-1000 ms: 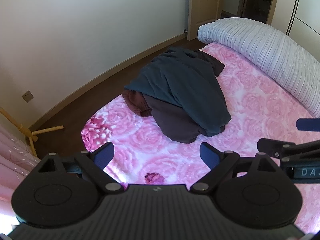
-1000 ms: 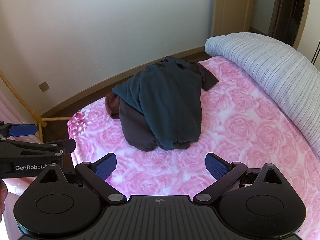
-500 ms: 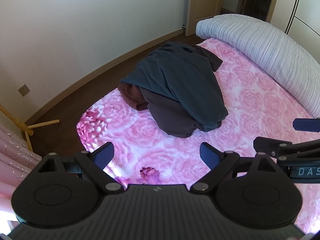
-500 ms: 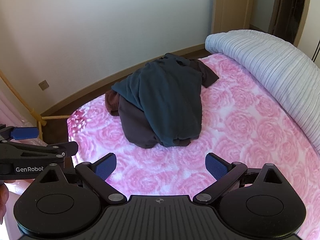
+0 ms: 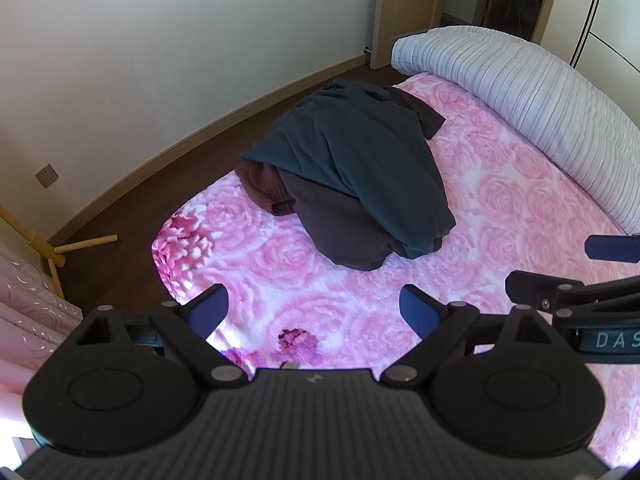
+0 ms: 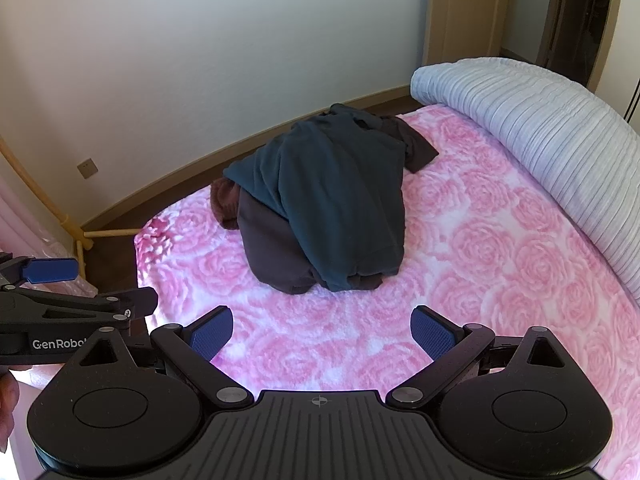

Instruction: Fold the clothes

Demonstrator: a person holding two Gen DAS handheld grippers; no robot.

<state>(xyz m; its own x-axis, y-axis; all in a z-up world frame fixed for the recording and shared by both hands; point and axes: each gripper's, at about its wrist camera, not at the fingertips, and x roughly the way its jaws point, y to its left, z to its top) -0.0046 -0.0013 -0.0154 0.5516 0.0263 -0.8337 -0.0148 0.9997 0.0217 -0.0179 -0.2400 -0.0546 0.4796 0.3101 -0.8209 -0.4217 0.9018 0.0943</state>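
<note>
A heap of clothes lies on the pink rose-patterned bed cover point(image 5: 500, 208) point(image 6: 480, 220). On top is a dark teal garment point(image 5: 360, 160) point(image 6: 340, 200), under it a dark brown one point(image 5: 340, 232) point(image 6: 268, 248), and a reddish-brown knit point(image 5: 264, 188) point(image 6: 224, 200) pokes out at the left. My left gripper point(image 5: 314, 312) hovers open above the cover, short of the heap. My right gripper point(image 6: 322, 332) is open too, equally short of the heap, with nothing between its fingers. Each gripper shows at the edge of the other's view.
A rolled pale striped duvet point(image 5: 520, 92) point(image 6: 540, 128) lies along the right side of the bed. The bed's left edge drops to a dark wooden floor point(image 5: 160, 184). A wooden stand point(image 5: 44, 248) and pink curtain point(image 5: 28, 312) are at the left, a wall behind.
Both grippers have tilted and shifted slightly, so the heap sits a little higher and farther in the views. Both stay open and empty. The clothes have not moved.
</note>
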